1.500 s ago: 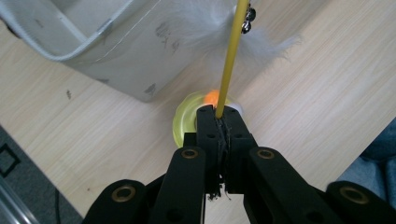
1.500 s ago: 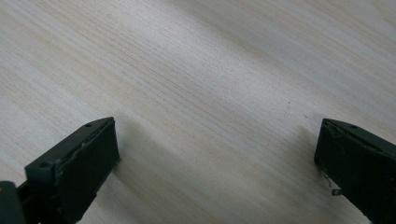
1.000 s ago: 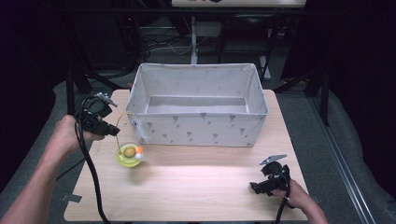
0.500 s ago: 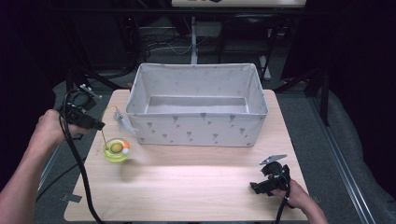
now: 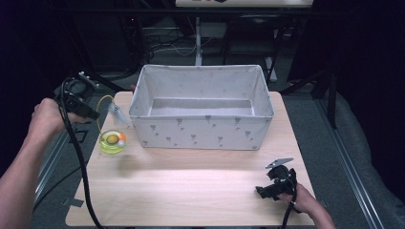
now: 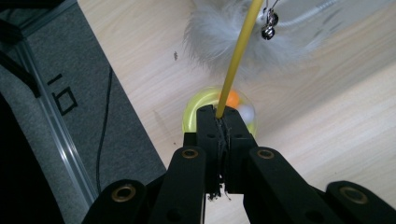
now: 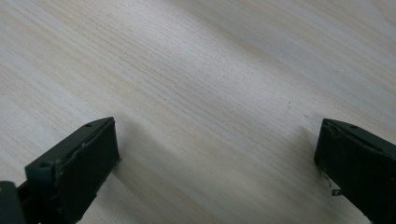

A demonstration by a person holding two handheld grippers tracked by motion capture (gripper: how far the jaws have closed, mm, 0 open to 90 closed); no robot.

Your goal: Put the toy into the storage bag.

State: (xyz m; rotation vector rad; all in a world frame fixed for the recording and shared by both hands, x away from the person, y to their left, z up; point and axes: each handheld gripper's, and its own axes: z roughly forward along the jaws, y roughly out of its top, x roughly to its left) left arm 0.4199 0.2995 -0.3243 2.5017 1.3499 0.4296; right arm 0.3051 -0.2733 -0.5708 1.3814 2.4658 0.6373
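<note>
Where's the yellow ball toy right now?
In the high view the yellow ball toy sits at the table's left side, just left of the fabric bin's front corner, below the left gripper holding its wand.

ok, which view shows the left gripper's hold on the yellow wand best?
Left gripper view: jaws shut on the yellow wand, feather beyond. High view shows the left gripper small, grip unclear.

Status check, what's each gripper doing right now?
Left gripper shut on yellow wand, toy dangling left of bin. Right gripper open, resting on table. Nothing blocking.
</note>
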